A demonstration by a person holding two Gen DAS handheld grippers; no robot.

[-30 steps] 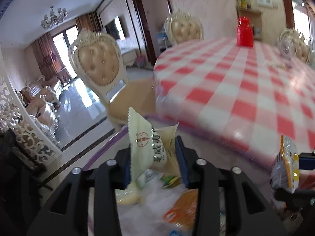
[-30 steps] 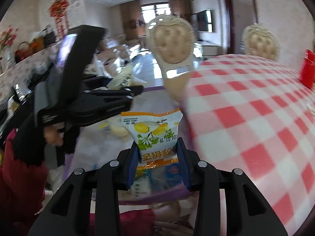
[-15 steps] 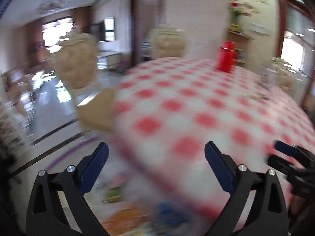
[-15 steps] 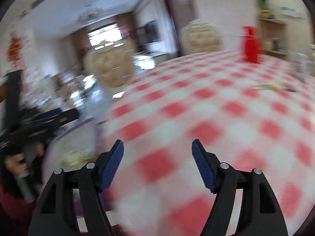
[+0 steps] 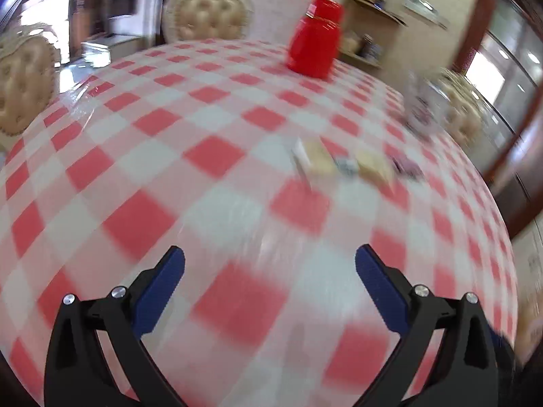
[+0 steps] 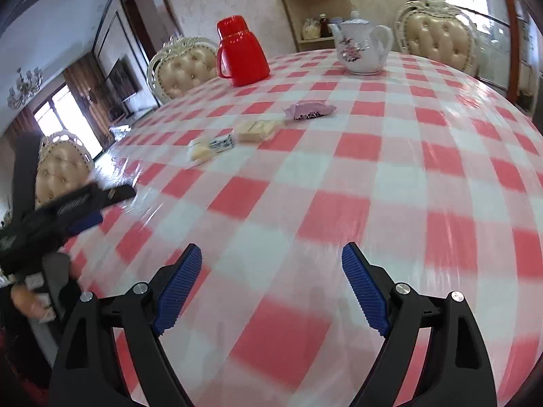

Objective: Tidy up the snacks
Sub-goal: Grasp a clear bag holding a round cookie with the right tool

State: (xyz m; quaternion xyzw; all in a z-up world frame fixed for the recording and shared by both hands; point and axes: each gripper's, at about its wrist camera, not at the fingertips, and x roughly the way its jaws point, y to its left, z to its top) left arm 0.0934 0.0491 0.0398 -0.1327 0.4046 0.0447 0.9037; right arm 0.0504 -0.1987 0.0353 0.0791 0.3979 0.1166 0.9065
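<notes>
A: Item one, snacks. Where?

B: Three packets in a row mid-tabletop [image 6: 390,176], well beyond both claws: a pale packet with blue print [image 6: 209,145] at the left, a yellowish packet [image 6: 256,129] just beside it, a purple packet [image 6: 308,110] at the far right. The red flask [image 6: 241,57] and white teapot [image 6: 361,45] stand farther back.

A: Item two, claws.

B: Left claw [image 5: 269,273]: spread wide, nothing between the pads. Right claw [image 6: 271,273]: jaws opening, likewise empty. Both tilt downward over the checked cloth, near the tabletop's near edge. The right view shows the left claw at its left side, a hand [image 6: 29,300] on its grip.

A: Step in hand?

B: Likely the reach for the next packets. The next move calls for carrying each claw forward to one packet, pads either side, then closing. The thin wrappers lie flat; a low approach seems needed.
</notes>
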